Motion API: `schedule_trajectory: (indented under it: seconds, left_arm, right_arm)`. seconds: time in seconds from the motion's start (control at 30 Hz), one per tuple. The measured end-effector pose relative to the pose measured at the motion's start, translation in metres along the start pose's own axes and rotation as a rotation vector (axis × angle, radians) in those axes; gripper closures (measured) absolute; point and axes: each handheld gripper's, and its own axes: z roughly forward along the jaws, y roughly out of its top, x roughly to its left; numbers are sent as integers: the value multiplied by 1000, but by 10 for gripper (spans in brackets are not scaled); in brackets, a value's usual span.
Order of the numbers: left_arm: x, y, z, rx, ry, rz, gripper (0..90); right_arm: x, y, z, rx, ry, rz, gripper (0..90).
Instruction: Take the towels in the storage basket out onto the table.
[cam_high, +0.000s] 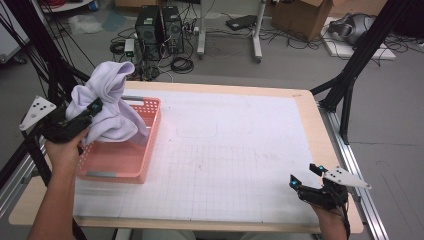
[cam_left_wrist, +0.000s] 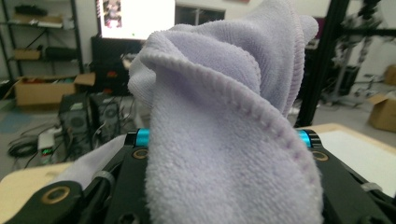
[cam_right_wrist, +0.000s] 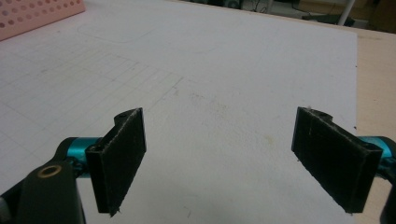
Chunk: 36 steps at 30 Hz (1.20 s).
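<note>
you are at a pale wooden table (cam_high: 320, 125) covered by a white gridded mat (cam_high: 235, 160), with computer towers (cam_high: 159, 27), loose cables and cardboard boxes on the grey floor beyond its far edge. a pink perforated basket (cam_high: 120, 162) sits at the left end of the mat, its long side running away from you.

your left gripper (cam_high: 87, 112) is raised over the near left part of that basket, pointing toward the far right, and it is pinching a lilac towel (cam_high: 107, 105). the towel is bunched into a loose twisted clump: its top stands above the gripper and its lower folds hang down against the basket's far rim and into the basket. from the left gripper view the towel (cam_left_wrist: 224, 140) fills the space between the jaws, its stitched hem curving across in front, and the cyan jaw ends show on either side of the cloth, so the jaws are pressed on the fabric rather than shut together.

your right gripper (cam_high: 306, 176) rests low at the near right corner of the table, well apart from the basket and the towel. in the right gripper view its two black pads (cam_right_wrist: 122, 156) stand spread wide with bare mat (cam_right_wrist: 224, 93) between them, and a corner of the basket (cam_right_wrist: 37, 16) shows at the far left.
</note>
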Motion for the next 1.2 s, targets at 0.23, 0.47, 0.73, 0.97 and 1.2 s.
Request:
schedule_trajectory:
  seconds: [0.23, 0.47, 0.73, 0.97, 1.2]
  left_arm:
    - [-3, 25, -3, -79, -98, 9, 612]
    - [-11, 54, 3, -100, -216, 47, 613]
    - [-32, 76, 15, -113, -354, 74, 613]
    - [-63, 90, 33, -122, -471, 95, 613]
    - [-102, 96, 56, -123, -588, 96, 614]
  right_arm:
    - [2, 0, 2, 7, 2, 0, 165]
    - [1, 0, 2, 2, 2, 4, 165]
    - [1, 0, 2, 1, 3, 1, 165]
    - [0, 0, 1, 1, 5, 2, 165]
    - [-1, 0, 1, 1, 5, 6, 165]
